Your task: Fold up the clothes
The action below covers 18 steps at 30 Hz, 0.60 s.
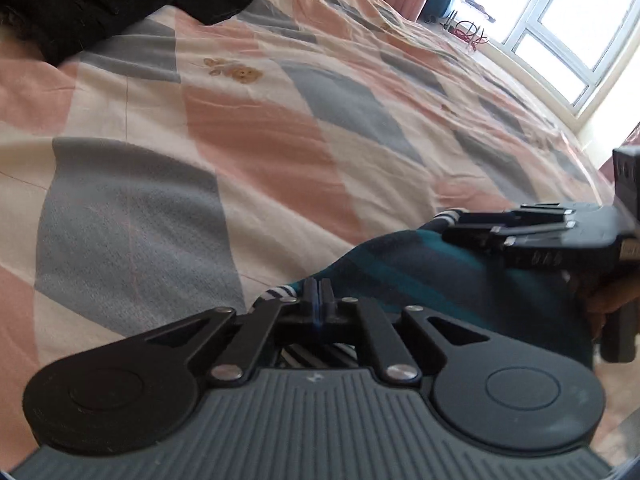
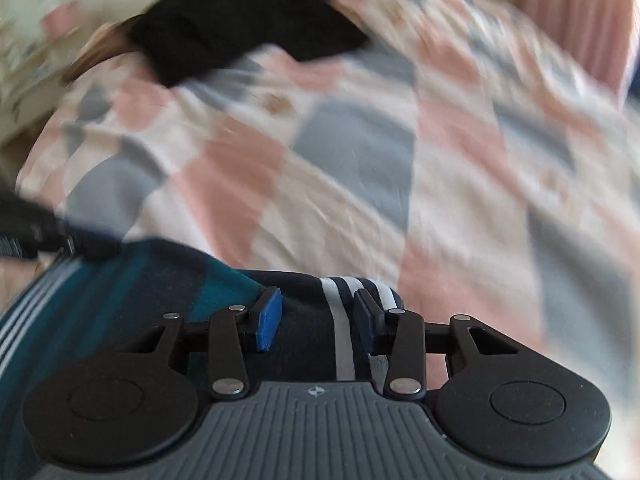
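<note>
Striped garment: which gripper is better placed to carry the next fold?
Left. The left gripper is shut on the striped garment at its edge, ready to carry it. The right gripper is open, its blue fingers straddling the cloth without pinching it.

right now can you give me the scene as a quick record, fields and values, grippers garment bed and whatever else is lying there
surface: bed with pink, grey and cream patchwork cover
garment in work: navy and teal striped garment, lying at the near edge of the bed
left gripper: shut on the striped garment's edge
right gripper: open, blue pads either side of a white stripe, not pinching
other item: black clothes, heaped at the far side of the bed
background: window, pink curtain
image quality: right wrist view blurred
</note>
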Each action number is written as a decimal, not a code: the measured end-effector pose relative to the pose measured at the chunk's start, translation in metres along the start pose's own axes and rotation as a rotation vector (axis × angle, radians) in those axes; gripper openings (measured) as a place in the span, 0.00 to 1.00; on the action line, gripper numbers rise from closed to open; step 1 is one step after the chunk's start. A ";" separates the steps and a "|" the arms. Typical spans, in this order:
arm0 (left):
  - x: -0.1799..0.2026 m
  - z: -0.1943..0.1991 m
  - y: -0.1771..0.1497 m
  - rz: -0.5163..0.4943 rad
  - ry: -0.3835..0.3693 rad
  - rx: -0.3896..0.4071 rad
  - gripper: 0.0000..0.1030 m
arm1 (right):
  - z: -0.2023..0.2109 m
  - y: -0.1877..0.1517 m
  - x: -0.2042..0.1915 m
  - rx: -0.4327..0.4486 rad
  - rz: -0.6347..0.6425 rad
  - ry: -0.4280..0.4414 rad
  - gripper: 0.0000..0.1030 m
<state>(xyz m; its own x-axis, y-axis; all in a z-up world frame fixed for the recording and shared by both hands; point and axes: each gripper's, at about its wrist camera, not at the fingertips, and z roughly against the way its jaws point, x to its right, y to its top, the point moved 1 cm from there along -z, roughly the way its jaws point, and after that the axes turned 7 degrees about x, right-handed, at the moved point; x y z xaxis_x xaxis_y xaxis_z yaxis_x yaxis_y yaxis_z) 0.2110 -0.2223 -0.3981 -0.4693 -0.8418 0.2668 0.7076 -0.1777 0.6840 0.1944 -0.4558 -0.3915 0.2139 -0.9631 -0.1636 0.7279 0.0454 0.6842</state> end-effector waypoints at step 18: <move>0.075 0.116 -0.013 -0.066 -0.013 -0.016 0.04 | 0.141 -0.022 -0.029 0.196 -0.113 -0.078 0.34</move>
<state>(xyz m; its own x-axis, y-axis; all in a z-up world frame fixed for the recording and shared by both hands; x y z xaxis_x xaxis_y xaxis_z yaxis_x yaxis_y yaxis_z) 0.1057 -0.2238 -0.3080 -0.5222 -0.8211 0.2302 0.6832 -0.2413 0.6892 0.0803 -0.4661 -0.3009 0.0823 -0.9770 -0.1968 0.6021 -0.1086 0.7910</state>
